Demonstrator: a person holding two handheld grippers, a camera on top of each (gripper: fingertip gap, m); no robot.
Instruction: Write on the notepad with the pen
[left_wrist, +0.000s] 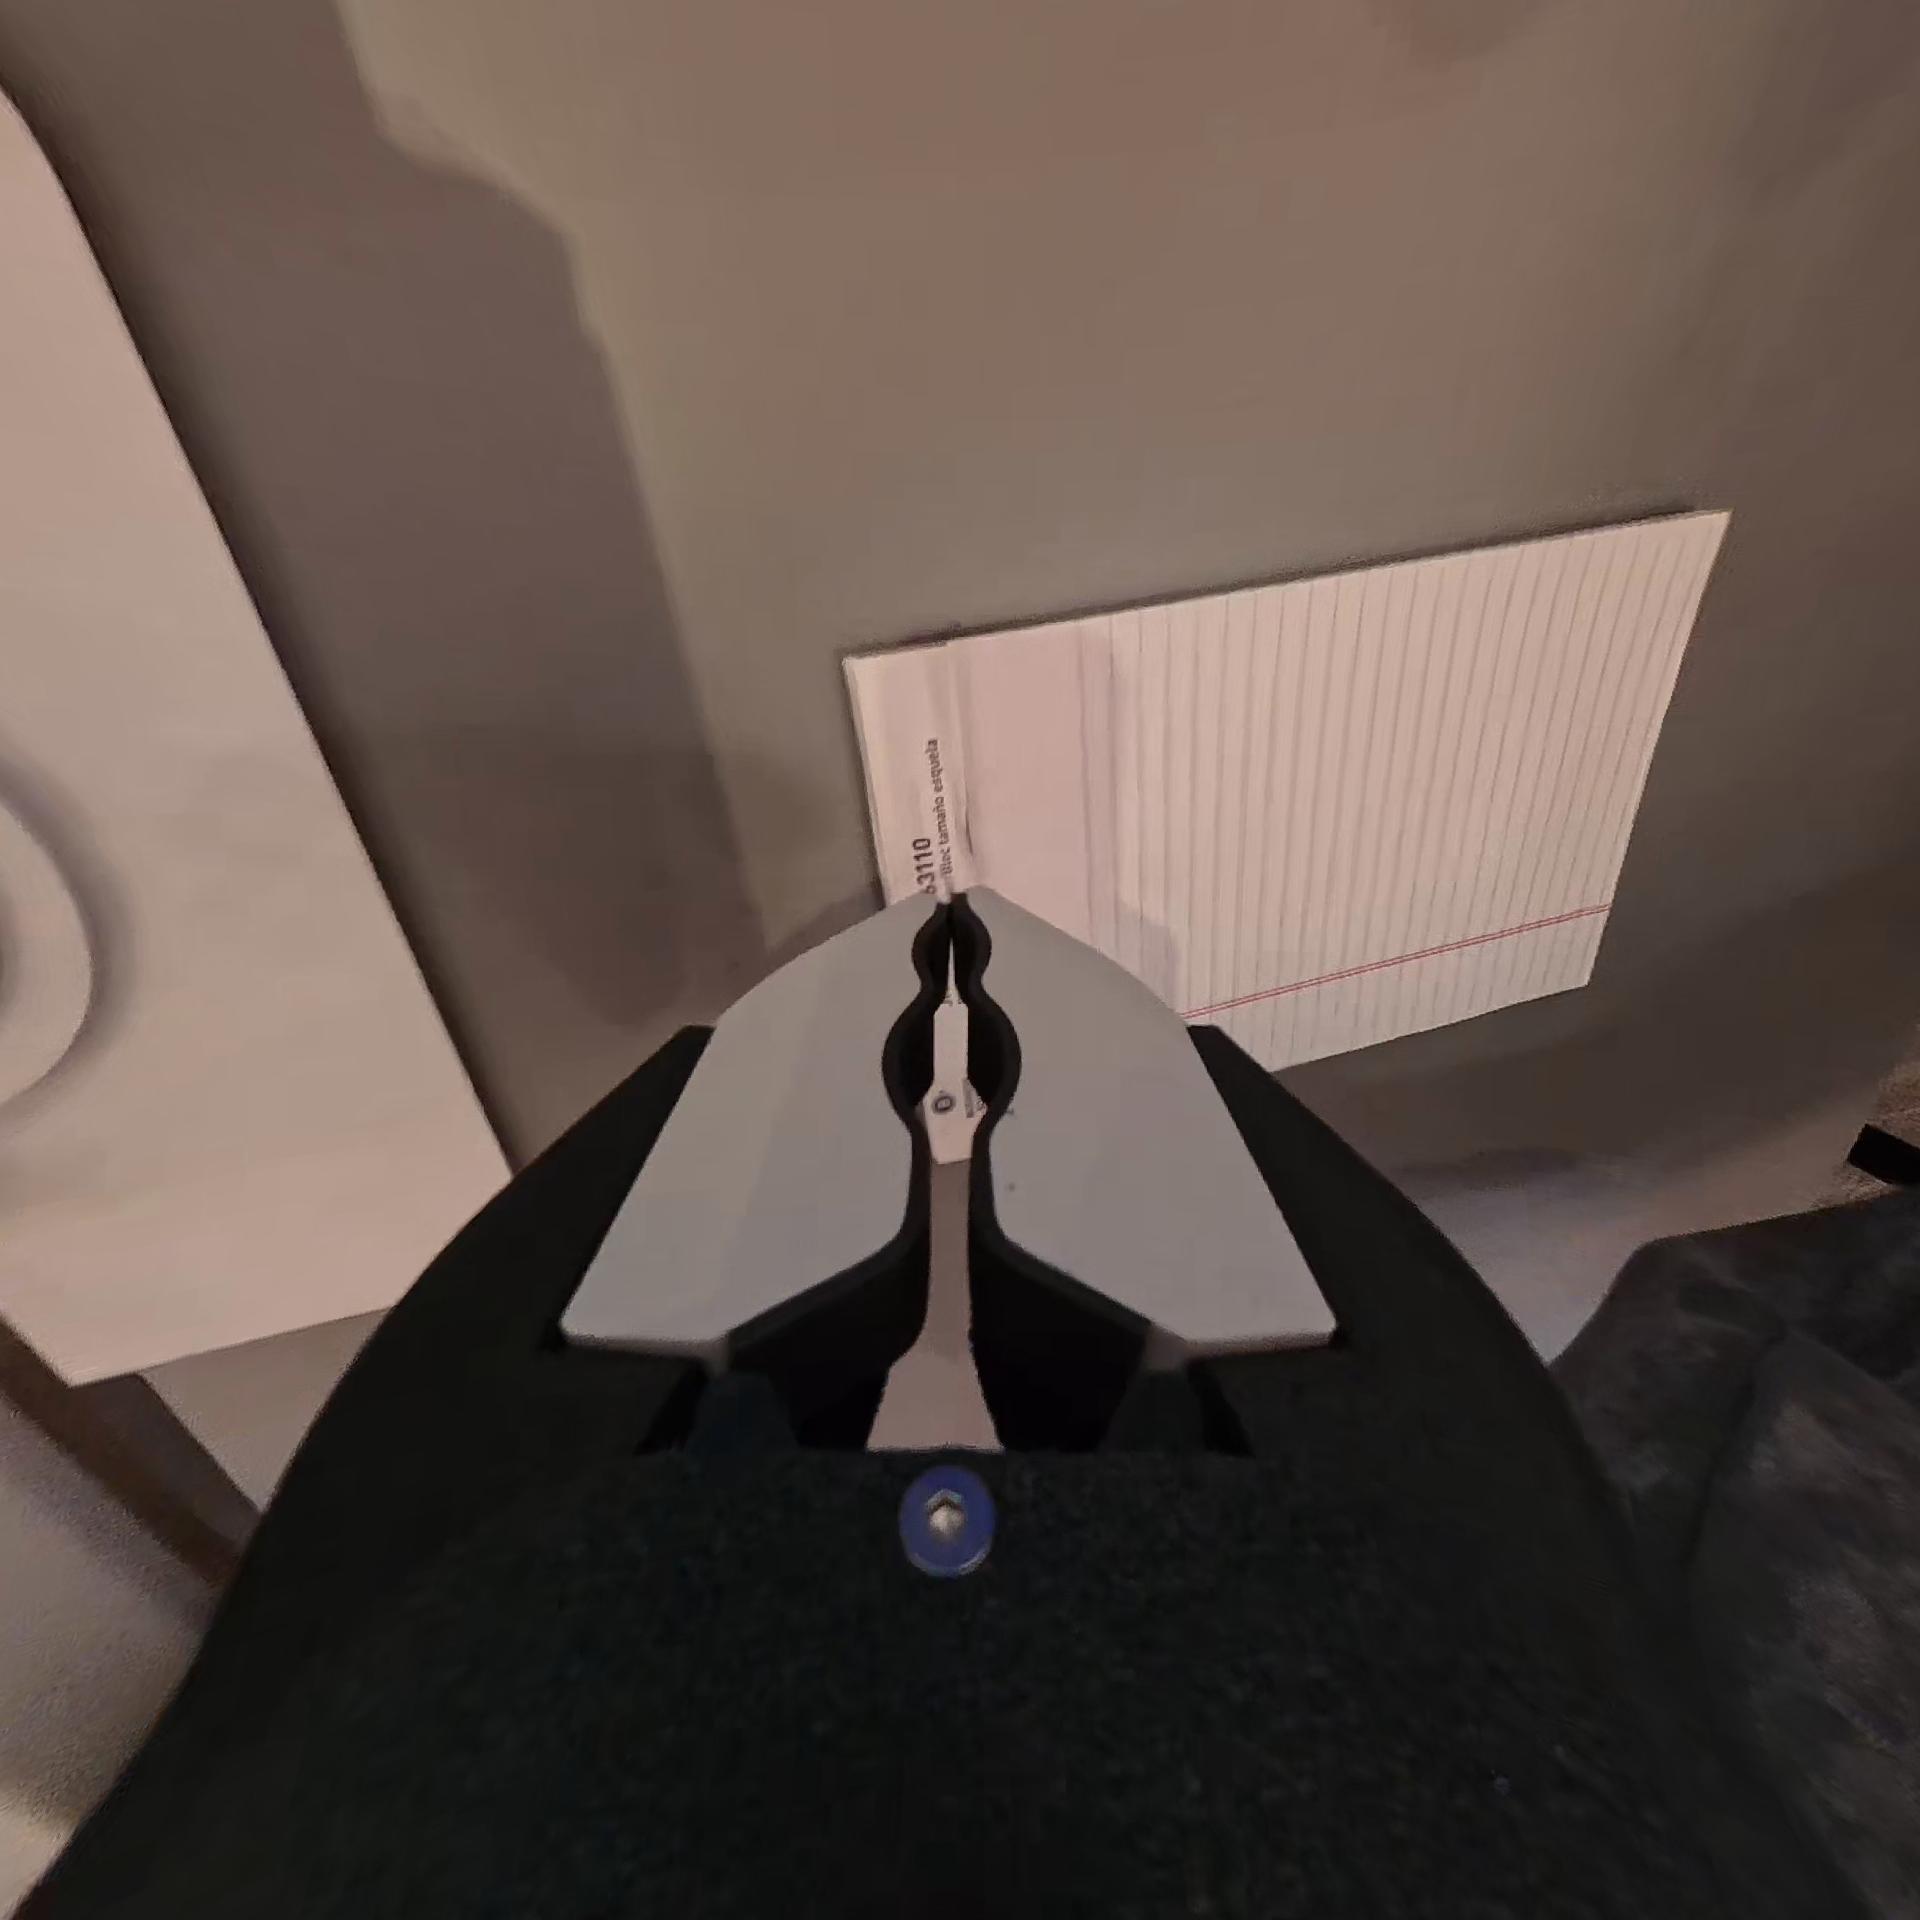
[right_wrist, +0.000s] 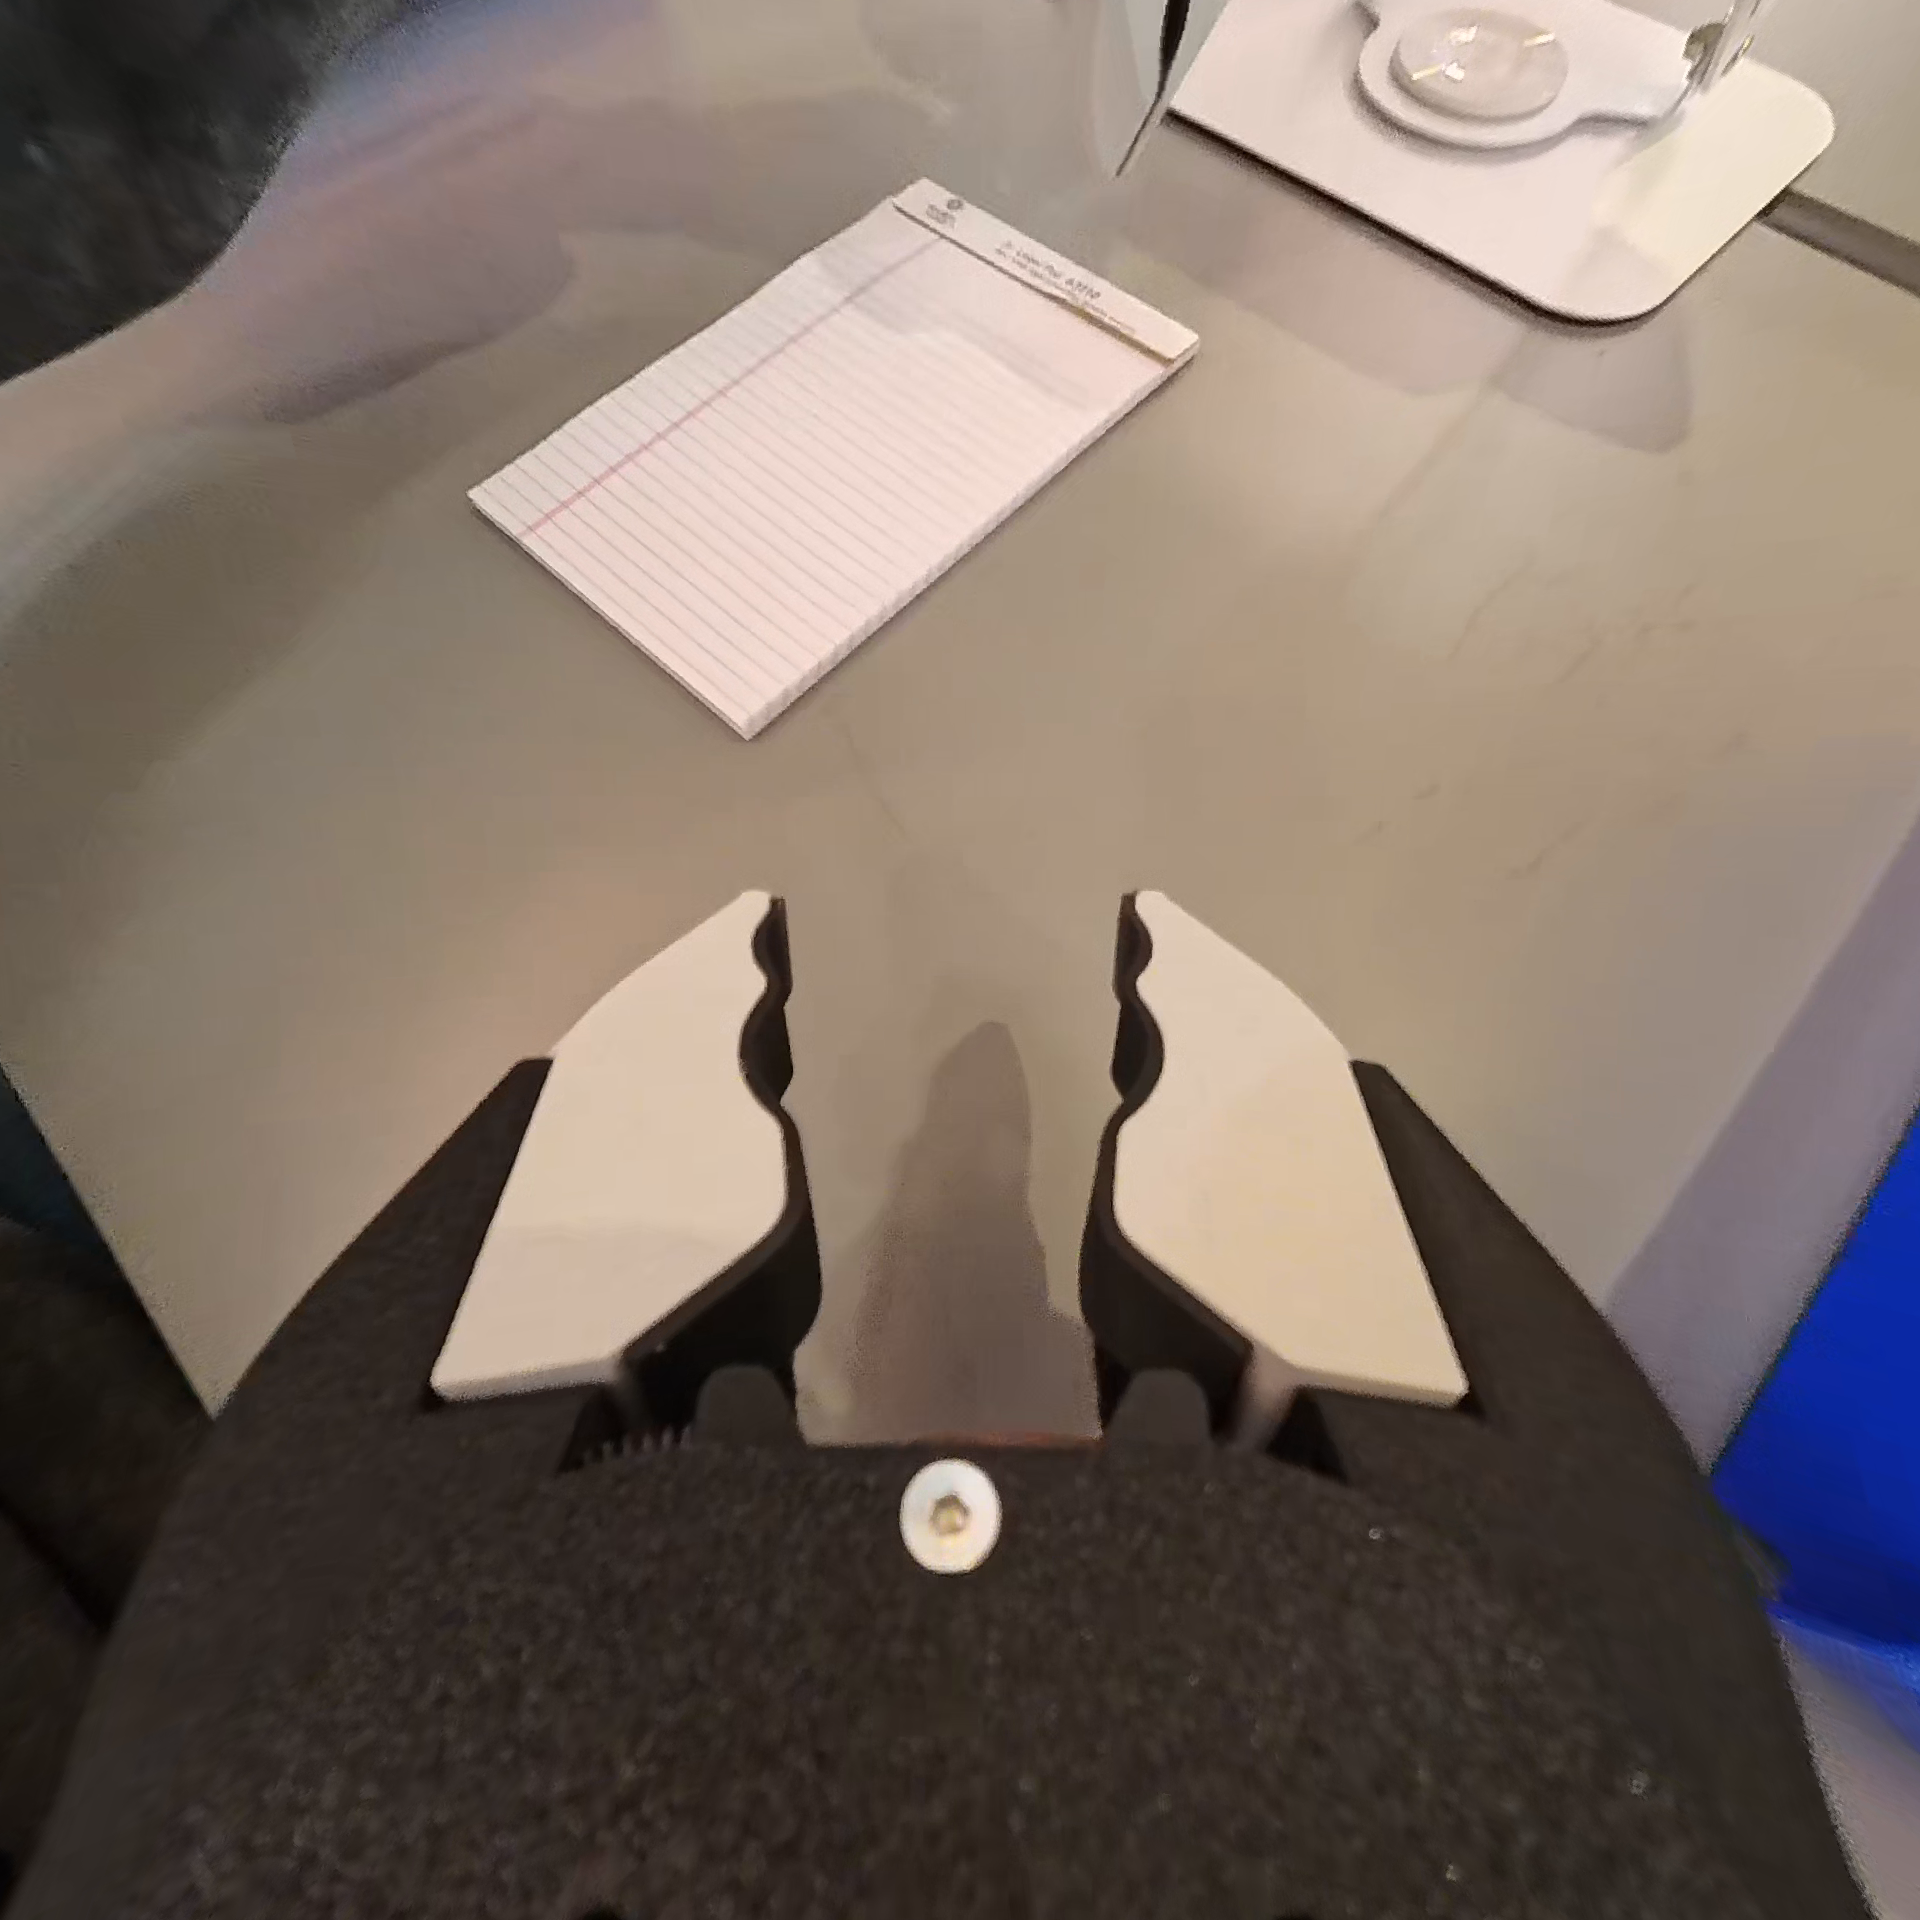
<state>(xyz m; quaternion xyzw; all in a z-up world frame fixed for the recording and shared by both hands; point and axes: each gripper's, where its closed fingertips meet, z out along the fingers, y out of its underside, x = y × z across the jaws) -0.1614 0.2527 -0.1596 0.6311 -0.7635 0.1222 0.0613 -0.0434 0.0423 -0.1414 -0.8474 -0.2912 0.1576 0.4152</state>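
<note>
A white lined notepad (left_wrist: 1351, 810) with a red margin line lies flat on the grey table (left_wrist: 1143, 364). My left gripper (left_wrist: 951, 909) is shut and empty, its tips over the pad's bound header strip. The right wrist view shows the pad (right_wrist: 831, 457) ahead of my right gripper (right_wrist: 951, 914), which is open, empty and low over the table, a short way from the pad's near corner. The left gripper's fingertips (right_wrist: 1138, 125) show at the top of that view, above the table beyond the pad's header. No pen shows in either view.
A white rounded tray (right_wrist: 1558, 239) with a round disc and a glass object on it sits at the table's far right; it also shows at the left of the left wrist view (left_wrist: 156, 935). Dark fabric (right_wrist: 114, 156) lies at the left. A blue object (right_wrist: 1829, 1351) is beyond the right table edge. Some 25 centimetres of space lies between my two pairs of fingers.
</note>
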